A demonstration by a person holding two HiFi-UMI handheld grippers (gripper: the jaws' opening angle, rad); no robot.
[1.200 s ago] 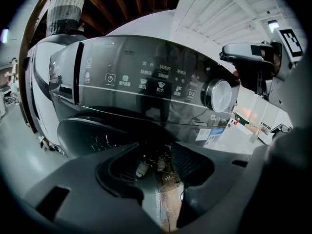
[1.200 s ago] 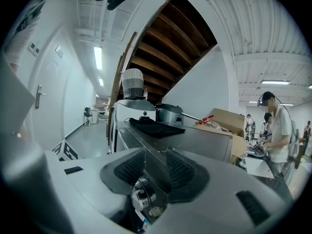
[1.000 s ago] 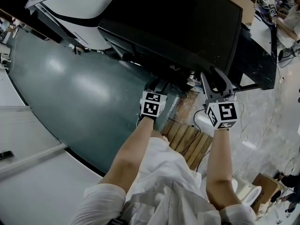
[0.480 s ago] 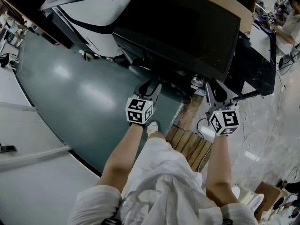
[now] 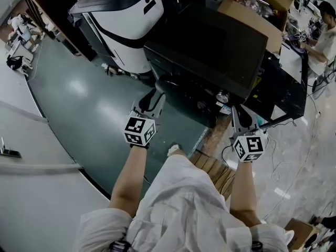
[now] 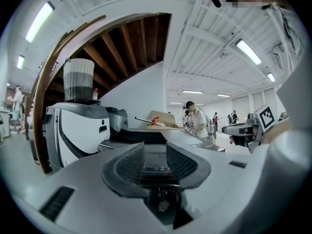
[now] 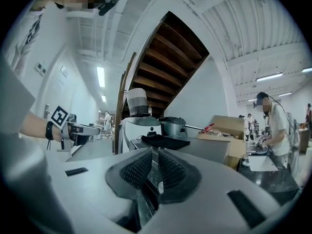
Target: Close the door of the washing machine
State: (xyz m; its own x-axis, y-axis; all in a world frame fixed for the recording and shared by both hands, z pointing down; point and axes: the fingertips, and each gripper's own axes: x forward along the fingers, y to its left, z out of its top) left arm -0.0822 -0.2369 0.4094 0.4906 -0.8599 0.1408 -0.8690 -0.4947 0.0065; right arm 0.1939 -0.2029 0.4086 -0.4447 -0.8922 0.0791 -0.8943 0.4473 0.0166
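Note:
The dark washing machine [image 5: 210, 46] stands ahead of me, its black top lying flat. My left gripper [image 5: 156, 92] hovers at the machine's front left corner without touching it. Its jaws are closing, and a clear gap with nothing in it shows between the pads [image 6: 131, 162]. My right gripper [image 5: 240, 114] hangs in front of the machine's right corner, also apart from it. Its jaws are closing down to a thin slit, and nothing sits between its pads [image 7: 168, 168]. Both grippers point roughly level. In the gripper views the machine [image 7: 195, 150] appears grey, with a dark patch on top.
A white and black appliance [image 5: 123, 20] stands left of the washing machine. A cardboard box [image 5: 249, 1] sits behind it. A wooden pallet [image 5: 215, 164] lies under my feet, with cables to its right. A person [image 5: 323, 30] works at a bench at far right.
Both grippers have come up and away from under the machine's front edge, the left one more. The right jaws have narrowed from wide apart to a slit, and the left jaws have narrowed a little.

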